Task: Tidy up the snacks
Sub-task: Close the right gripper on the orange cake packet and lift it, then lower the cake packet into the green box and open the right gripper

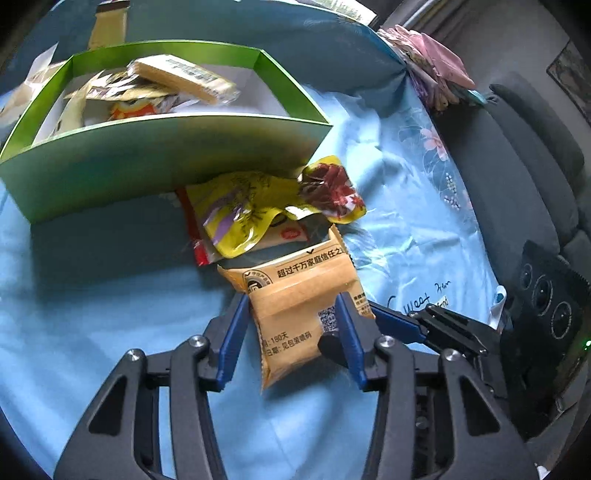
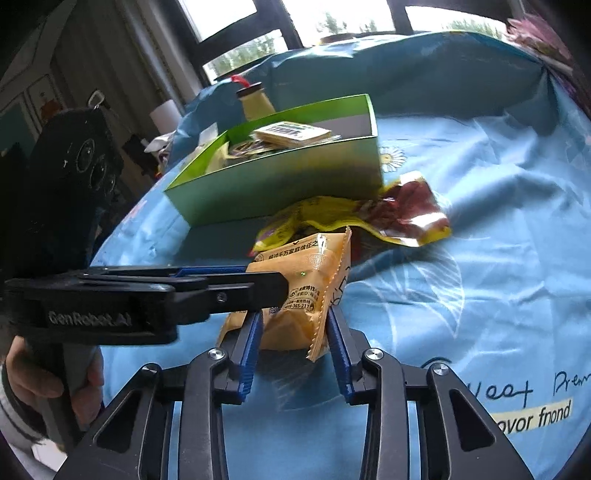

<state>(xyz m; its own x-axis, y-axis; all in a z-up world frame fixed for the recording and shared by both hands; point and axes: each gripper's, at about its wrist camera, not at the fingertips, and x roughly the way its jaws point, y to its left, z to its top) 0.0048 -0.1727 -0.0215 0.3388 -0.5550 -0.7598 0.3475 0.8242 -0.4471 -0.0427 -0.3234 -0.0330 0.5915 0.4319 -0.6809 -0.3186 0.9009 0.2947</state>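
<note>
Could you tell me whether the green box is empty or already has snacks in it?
Not empty. The green box stands open-topped, with several snack packets already lying inside; its floor is only partly covered.

Looks like somebody's living room at home, not a lab.

The work surface is covered with a soft light-blue floral cloth printed with daisies and cursive lettering, more like a bedsheet than a proper tablecloth. There's a dark grey sofa right next to it, big dark-framed windows with trees outside, and curtains hanging on one side. A bottle of yellowish drink and a pile of pink folded stuff sit at the far edge. Ordinary household clutter all around.
</note>
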